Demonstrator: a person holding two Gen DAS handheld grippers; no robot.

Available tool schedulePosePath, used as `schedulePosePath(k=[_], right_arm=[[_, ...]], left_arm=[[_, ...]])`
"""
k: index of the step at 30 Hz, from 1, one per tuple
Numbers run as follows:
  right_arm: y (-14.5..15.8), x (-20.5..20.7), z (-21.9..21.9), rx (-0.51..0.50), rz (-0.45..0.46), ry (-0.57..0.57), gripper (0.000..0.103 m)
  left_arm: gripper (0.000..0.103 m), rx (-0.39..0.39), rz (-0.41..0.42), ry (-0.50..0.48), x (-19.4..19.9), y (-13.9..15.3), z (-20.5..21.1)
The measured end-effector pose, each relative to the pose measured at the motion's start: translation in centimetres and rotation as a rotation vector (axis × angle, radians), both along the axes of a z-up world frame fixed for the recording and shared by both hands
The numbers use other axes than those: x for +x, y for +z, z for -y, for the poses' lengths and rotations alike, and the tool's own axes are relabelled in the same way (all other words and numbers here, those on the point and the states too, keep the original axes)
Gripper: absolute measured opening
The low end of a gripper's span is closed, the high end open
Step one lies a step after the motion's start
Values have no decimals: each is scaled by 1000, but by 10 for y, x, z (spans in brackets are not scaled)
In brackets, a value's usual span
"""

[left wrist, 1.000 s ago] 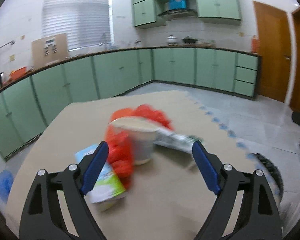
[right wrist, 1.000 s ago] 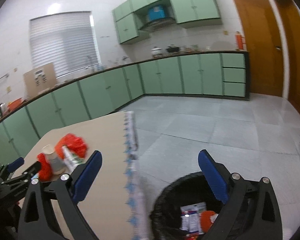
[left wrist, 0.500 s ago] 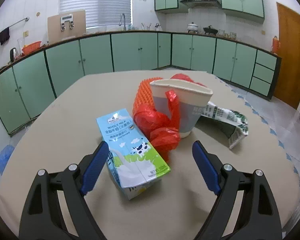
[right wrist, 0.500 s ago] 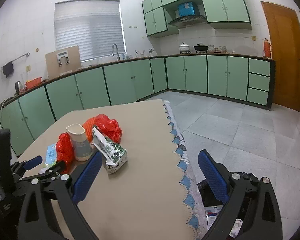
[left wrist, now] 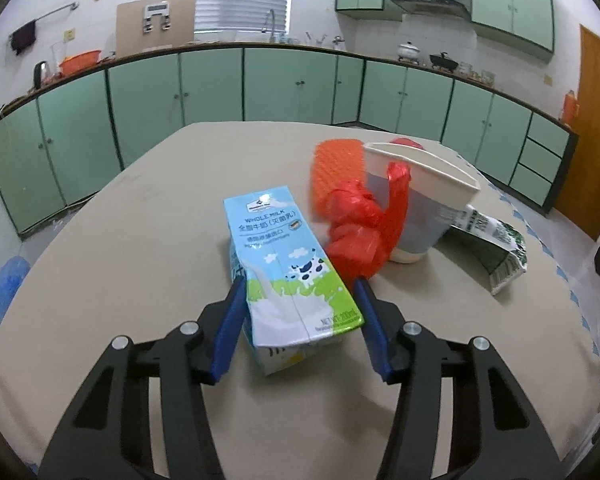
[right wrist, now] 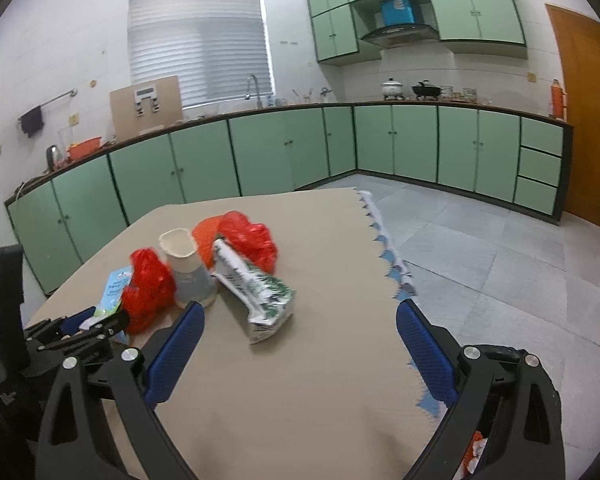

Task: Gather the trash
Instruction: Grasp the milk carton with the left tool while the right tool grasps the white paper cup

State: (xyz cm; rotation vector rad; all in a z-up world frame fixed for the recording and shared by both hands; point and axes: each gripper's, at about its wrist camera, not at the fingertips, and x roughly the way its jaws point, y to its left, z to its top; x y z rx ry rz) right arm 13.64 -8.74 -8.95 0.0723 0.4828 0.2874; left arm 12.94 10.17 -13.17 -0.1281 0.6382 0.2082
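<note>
A blue and green milk carton (left wrist: pixel 288 264) lies on the beige table (left wrist: pixel 140 240), also seen as the carton (right wrist: pixel 114 288). My left gripper (left wrist: pixel 300 284) straddles it; its jaws are closing and the blue pads (left wrist: pixel 230 320) meet the carton's two sides. Behind the carton are a crumpled red bag (left wrist: pixel 360 224), a white paper cup (left wrist: pixel 424 204), an orange mesh piece (left wrist: pixel 336 168) and a green and white carton (left wrist: pixel 496 244) on its side. My right gripper (right wrist: pixel 300 310) hangs open over the table's near right part, short of the green and white carton (right wrist: pixel 260 292), with nothing between its fingers.
A second red bag (right wrist: pixel 248 240) lies behind the cup (right wrist: pixel 184 264). The table's scalloped edge (right wrist: pixel 388 256) runs along the right, with tiled floor (right wrist: pixel 500 260) beyond. Trash in a bin (right wrist: pixel 474 446) peeks out at the bottom right. Green cabinets (right wrist: pixel 380 140) line the walls.
My left gripper moved forward and down over the milk carton and its jaws narrowed onto it. The right gripper swung from the floor bin to above the table.
</note>
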Motion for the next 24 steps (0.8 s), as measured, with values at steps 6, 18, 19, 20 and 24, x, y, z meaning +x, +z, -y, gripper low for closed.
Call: schedulePosePath(k=[6, 18, 19, 20, 24], right_arm=[[1, 1, -18, -2, -3, 46, 95], [9, 21, -66, 12, 7, 141, 94], [10, 26, -70, 12, 5, 150, 94], [10, 32, -76, 9, 1, 159, 94], [6, 49, -91, -7, -17, 180, 92]], left_arm=[[51, 18, 1, 35, -20, 4, -16], [51, 47, 39, 91, -14, 21, -52], [51, 47, 44, 91, -14, 23, -53], [51, 47, 47, 90, -14, 23, -55], [51, 53, 57, 86, -11, 28, -58]])
